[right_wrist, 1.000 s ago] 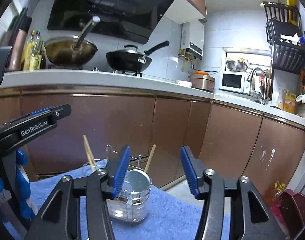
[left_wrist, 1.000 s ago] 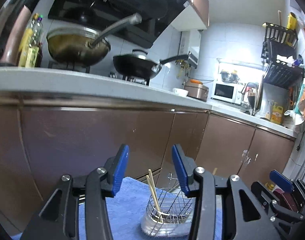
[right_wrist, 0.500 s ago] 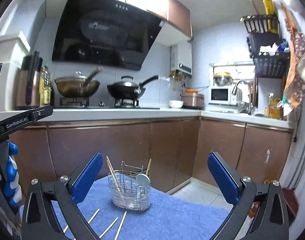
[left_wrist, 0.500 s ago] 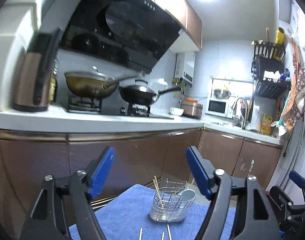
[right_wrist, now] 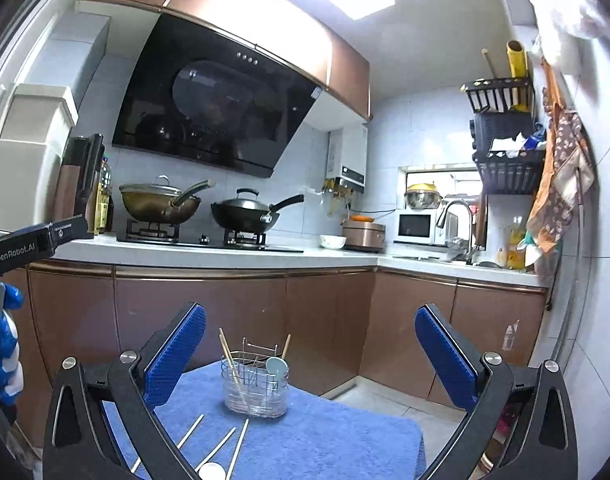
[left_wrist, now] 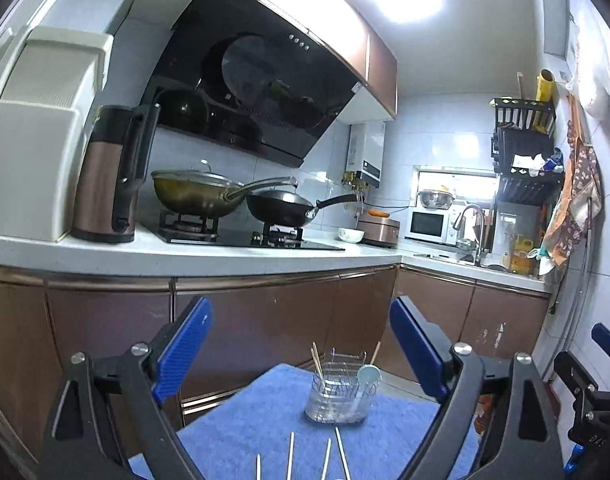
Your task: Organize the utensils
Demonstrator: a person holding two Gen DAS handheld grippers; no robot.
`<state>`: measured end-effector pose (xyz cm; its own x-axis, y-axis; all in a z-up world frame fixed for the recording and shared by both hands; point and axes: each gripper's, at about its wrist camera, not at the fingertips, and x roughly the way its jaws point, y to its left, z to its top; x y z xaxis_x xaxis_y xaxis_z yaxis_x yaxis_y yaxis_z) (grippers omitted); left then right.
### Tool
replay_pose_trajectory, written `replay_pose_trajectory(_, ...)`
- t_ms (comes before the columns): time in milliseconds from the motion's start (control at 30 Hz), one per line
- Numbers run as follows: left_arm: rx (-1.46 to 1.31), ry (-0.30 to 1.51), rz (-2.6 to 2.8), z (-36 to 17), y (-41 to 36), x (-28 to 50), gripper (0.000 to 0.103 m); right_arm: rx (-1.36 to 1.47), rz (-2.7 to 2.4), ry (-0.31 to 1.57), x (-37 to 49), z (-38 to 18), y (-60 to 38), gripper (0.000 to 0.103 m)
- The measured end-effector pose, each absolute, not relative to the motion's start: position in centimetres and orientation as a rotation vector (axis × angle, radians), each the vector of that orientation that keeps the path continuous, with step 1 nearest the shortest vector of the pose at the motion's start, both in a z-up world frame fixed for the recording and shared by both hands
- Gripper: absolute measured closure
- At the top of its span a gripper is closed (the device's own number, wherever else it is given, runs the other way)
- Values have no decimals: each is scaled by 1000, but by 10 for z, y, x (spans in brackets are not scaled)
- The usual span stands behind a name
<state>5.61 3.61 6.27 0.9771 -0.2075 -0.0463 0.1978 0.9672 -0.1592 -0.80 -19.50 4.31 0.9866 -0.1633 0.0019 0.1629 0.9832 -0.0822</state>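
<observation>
Fingers [right_wrist: 177, 354]: ribbed blue, spread | caddy [right_wrist: 255, 386]: wire | chopsticks [right_wrist: 217, 446]: thin wood

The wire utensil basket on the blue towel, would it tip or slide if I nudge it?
The wire utensil basket looks light, so it probably slides little on the blue towel. Its chopsticks and spoon lean above the rim, so a high push might tip it.

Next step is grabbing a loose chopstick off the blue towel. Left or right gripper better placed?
Probably left. Both grippers are open and empty. The loose chopsticks lie straight ahead between the left gripper fingers; for the right gripper they sit toward its left finger. The wire caddy is equally clear.
</observation>
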Motion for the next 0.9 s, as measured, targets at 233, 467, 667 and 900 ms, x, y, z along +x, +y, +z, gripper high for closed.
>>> replay_pose_trajectory(233,-172,118,-189,49,56,43,12,-2,-130,-35,-33,44,-192,0)
replay_pose_trajectory(467,-169,144,-160,36,68,33,12,20,-111,-61,-43,43,-189,0)
replay_pose_trajectory(667,-219,143,-179,27,77,27,12,29,-93,-18,-35,36,-184,0)
replay_pose_trajectory(900,-235,171,-179,15,81,28,12,28,-97,28,-30,26,-185,0)
